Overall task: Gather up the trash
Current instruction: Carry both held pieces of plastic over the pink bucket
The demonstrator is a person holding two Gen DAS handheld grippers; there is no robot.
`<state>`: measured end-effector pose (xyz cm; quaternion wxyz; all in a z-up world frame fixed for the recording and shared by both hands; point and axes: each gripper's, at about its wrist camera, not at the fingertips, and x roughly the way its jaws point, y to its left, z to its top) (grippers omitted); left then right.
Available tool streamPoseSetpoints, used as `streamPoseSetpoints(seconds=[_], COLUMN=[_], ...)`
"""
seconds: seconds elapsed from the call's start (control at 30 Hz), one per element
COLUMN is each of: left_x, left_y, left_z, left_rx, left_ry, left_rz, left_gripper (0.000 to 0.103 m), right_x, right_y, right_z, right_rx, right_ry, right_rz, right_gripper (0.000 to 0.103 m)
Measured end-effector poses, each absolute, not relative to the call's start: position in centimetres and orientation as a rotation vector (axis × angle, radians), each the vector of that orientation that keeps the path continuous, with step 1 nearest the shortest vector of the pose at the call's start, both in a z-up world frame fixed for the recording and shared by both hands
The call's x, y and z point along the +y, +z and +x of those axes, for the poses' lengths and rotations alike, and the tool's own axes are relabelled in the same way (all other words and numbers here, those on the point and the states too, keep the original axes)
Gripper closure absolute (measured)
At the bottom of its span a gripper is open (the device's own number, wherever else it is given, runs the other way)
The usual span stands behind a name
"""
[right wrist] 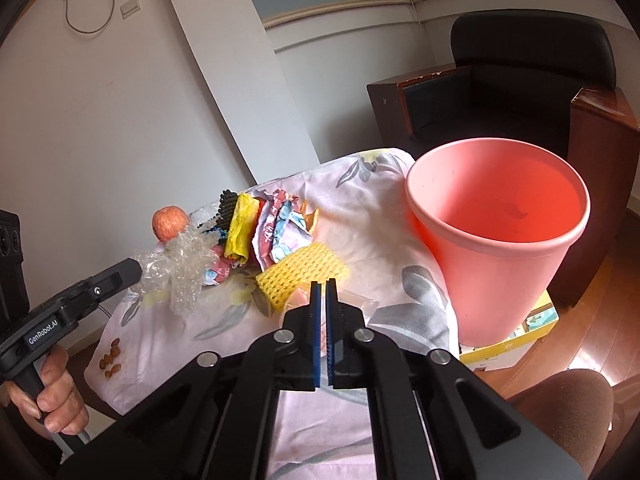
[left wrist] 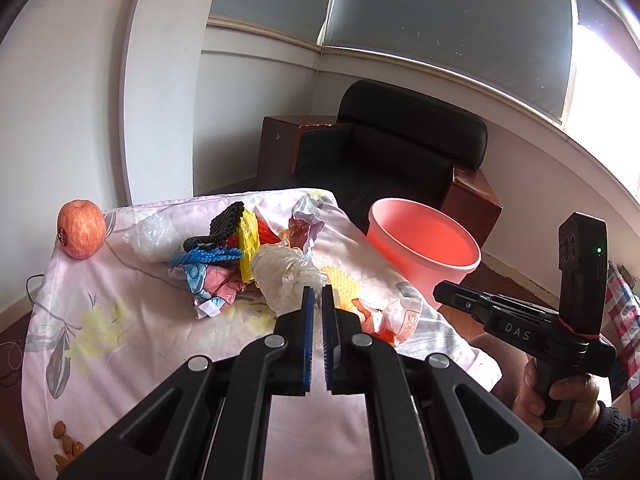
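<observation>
Trash (left wrist: 244, 256) is lying heaped on a floral-clothed tabletop (left wrist: 120, 320) in a white-walled room, before a black armchair (left wrist: 400, 152). Beside it, a pink bin (right wrist: 500, 240) is standing empty. "DAS" is showing on the right gripper (left wrist: 444, 294), "GenRobot.AI" on the left gripper (right wrist: 136, 269). Both jaws are sitting closed, gripping nothing.

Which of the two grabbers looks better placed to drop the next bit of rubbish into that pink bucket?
Probably the right gripper: it sits just over the yellow foam net, with the pink bucket on its side.
</observation>
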<state>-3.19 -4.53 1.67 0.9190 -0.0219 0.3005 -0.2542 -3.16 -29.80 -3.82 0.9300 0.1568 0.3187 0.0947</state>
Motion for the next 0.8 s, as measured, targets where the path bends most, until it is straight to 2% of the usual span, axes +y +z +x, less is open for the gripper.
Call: streamPoseSetpoints(seconds=[0.07,0.13,0.17,0.2,0.5,0.63,0.8], left_x=[-4.7,-4.9,-4.9,-5.0,-5.0,-4.8,-5.0], left_y=[1.6,1.3,1.2,1.2,1.2,1.3,1.6], left_z=[-3.1,-2.9,-2.8,-2.8,-2.7,-2.6,-2.6], left_rx=[0.622,0.629,0.632,0.635,0.634,0.631,0.625], left_ry=[-0.525,-0.527,-0.529,-0.53,-0.532,-0.526,-0.528], left_rz=[-0.046,-0.046,-0.047,-0.047,-0.046,-0.042,-0.041], left_gripper=[0.1,0.1,0.1,0.1,0.1,0.1,0.1], right_x=[-30.4,-31.1,-31.3,-31.4,-31.0,-30.5,-30.2], right_y=[-4.4,-5.2,-5.6,-5.9,-7.1,-7.6,-6.7], right_z=[-3.1,-2.9,-2.8,-2.7,-0.6,0.0,-1.0], right_rx=[0.685,0.722,0.729,0.734,0.759,0.778,0.718], right_ry=[0.189,0.193,0.193,0.194,0.188,0.224,0.24], right_rz=[0.33,0.368,0.395,0.418,0.448,0.448,0.437], right_gripper=[0.098,0.078,0.062,0.057,0.058,0.091,0.097])
